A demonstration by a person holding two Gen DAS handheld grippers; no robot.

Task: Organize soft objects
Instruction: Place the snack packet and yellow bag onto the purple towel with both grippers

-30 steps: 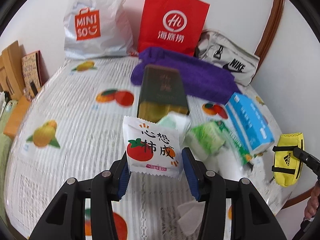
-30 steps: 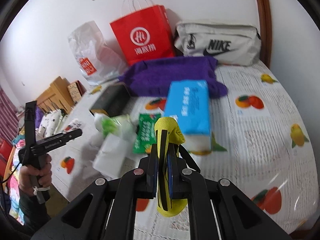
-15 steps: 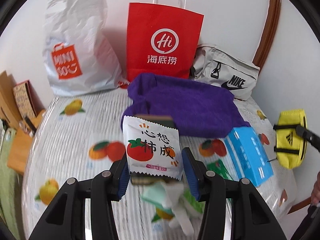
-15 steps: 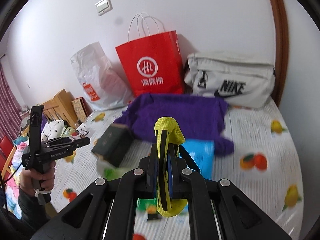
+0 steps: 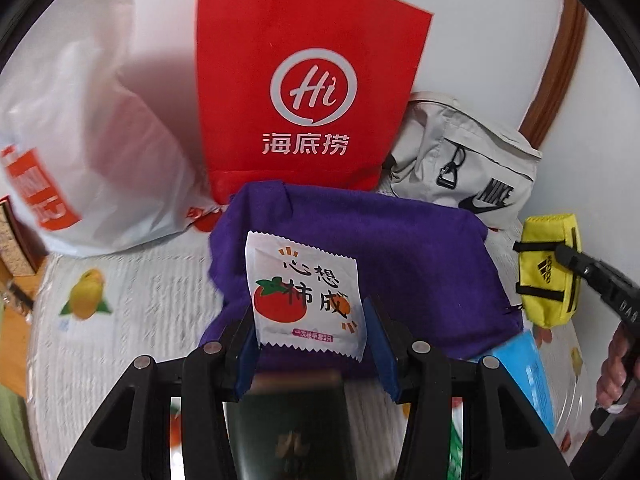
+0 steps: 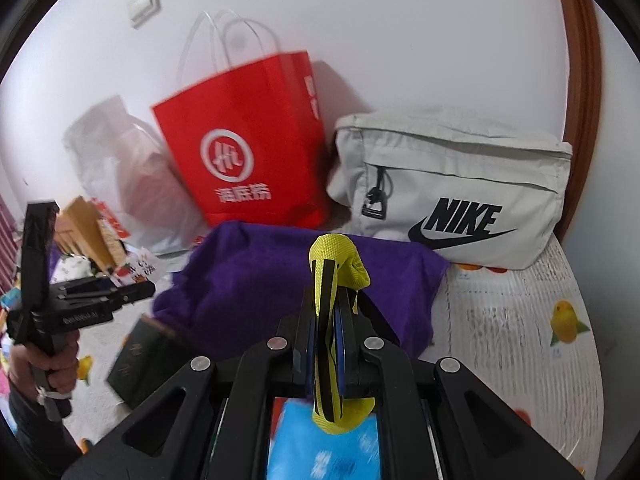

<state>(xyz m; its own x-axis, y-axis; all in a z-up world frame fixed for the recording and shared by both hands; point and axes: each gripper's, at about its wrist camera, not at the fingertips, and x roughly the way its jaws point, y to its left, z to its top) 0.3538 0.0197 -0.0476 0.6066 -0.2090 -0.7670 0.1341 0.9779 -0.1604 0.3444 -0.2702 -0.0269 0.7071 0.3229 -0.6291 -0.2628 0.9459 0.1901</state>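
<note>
Left gripper (image 5: 310, 330) pinches packet (image 5: 305, 294); right gripper (image 6: 325, 350) pouch (image 6: 338, 264).

A white sachet (image 5: 305, 295) with serrated edges, printed with a red tomato and black Chinese characters, is held upright at the centre of the left wrist view, pinched at both sides. A yellow pouch (image 6: 335, 326) with black straps is seen edge-on at the lower centre of the right wrist view, clamped upright. A rumpled purple towel (image 5: 416, 268) is spread behind both, in mid-frame.
</note>
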